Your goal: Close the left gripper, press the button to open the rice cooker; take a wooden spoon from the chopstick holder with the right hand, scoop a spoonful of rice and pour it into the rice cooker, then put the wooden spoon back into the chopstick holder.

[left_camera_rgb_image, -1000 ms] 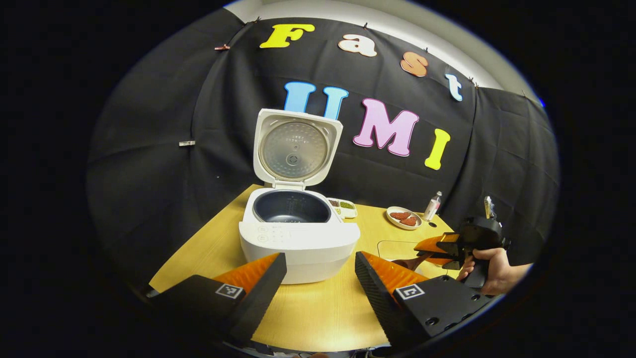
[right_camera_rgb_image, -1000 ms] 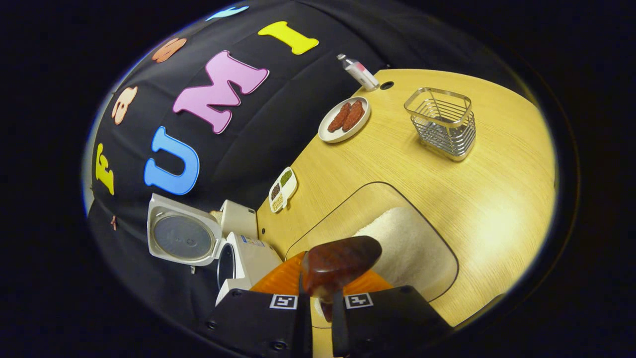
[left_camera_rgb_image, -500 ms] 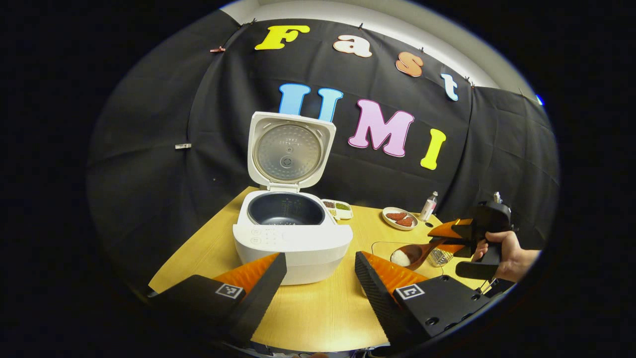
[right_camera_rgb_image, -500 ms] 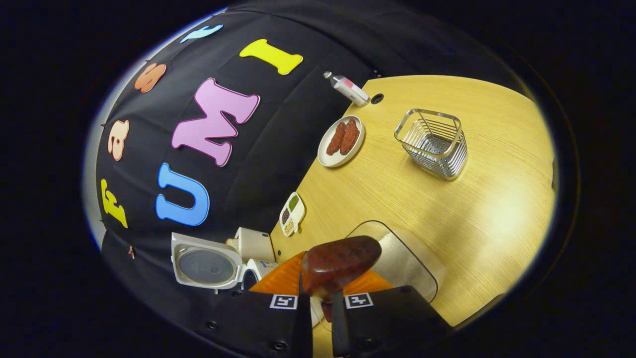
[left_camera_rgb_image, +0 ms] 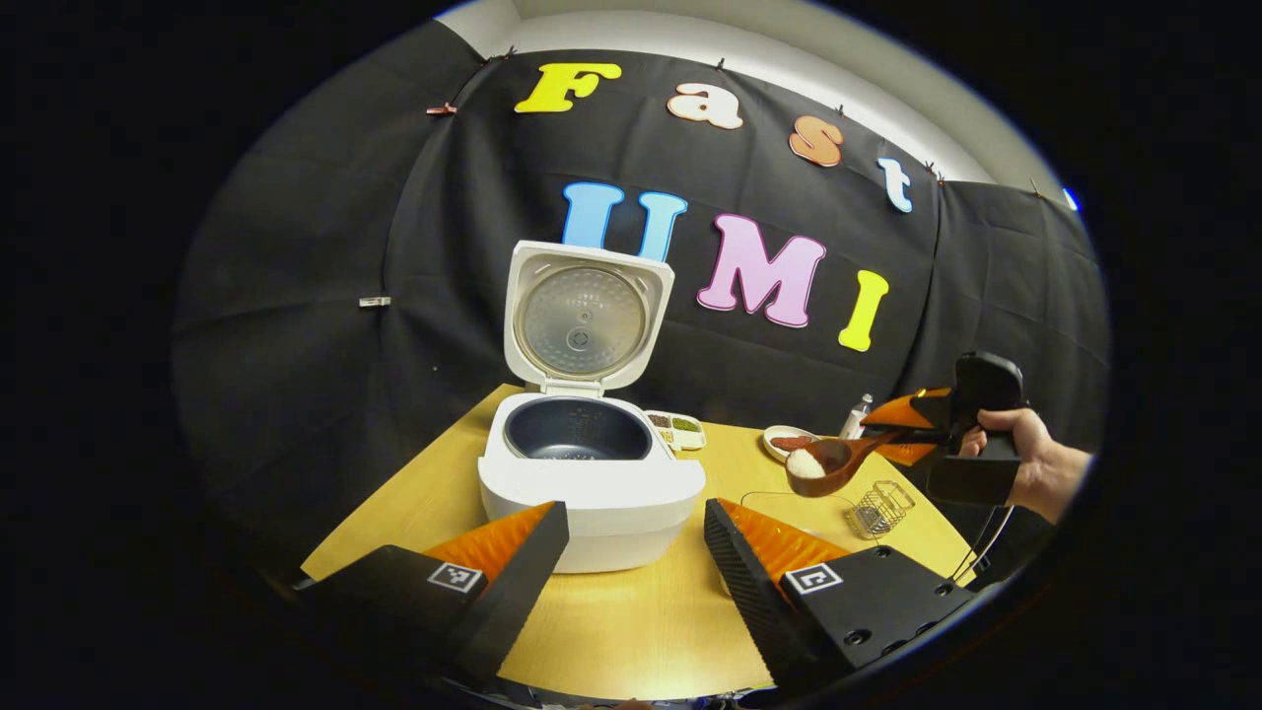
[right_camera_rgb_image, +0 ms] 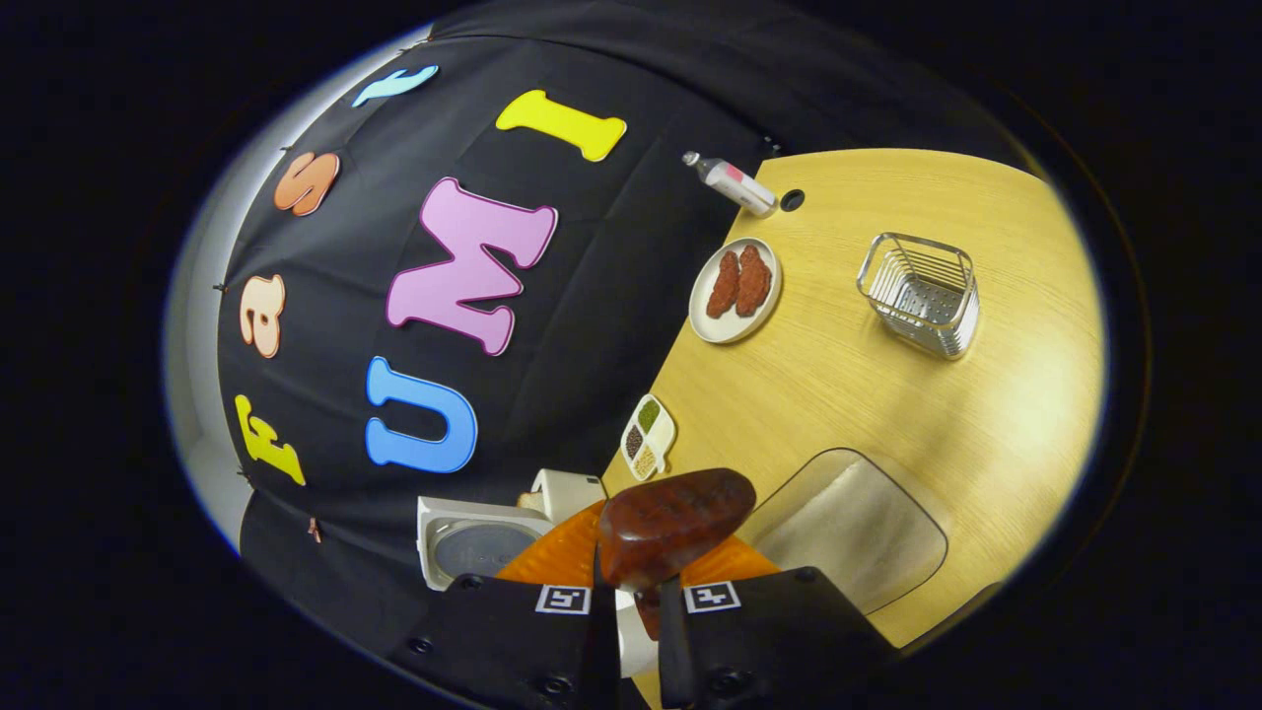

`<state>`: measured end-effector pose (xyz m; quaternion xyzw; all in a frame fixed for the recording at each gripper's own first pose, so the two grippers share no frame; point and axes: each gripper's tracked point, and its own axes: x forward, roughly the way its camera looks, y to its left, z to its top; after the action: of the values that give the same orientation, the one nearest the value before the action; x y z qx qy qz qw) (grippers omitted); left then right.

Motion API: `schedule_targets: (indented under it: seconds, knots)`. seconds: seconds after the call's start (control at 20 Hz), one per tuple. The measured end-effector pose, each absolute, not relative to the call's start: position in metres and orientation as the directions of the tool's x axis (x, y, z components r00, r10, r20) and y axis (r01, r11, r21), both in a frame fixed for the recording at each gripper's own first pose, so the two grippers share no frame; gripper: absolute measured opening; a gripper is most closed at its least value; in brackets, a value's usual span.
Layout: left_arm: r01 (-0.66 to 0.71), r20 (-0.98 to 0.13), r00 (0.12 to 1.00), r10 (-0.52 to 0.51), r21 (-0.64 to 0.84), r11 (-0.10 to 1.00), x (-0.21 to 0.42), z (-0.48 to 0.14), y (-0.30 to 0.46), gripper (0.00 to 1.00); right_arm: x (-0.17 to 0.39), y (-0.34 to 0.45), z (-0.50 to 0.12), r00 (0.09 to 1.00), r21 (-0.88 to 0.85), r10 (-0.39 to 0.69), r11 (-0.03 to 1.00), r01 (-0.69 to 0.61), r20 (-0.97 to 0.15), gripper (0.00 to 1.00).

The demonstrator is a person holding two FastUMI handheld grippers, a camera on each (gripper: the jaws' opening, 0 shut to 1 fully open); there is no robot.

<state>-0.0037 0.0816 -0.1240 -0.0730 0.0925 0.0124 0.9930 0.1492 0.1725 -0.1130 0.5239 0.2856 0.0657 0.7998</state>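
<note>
The rice cooker stands on the table with its lid up and its dark pot showing; the left gripper hangs near it, jaws apart on nothing. To the right, a hand holds the right gripper, closed on the handle of the wooden spoon; the spoon's bowl carries rice in the air, above the table between the cooker and the wire holder. The tray below the spoon seems to hold rice, though glare blurs it.
</note>
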Motion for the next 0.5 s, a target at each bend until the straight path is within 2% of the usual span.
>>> schedule_targets:
  seconds: [0.5]
  knots:
    - [-0.152,-0.182,0.976,0.120,-0.175,0.973,-0.018,-0.125,0.128,0.95,0.181,0.281,-0.068,0.791,0.899,0.525,0.433,0.070,-0.314,0.20]
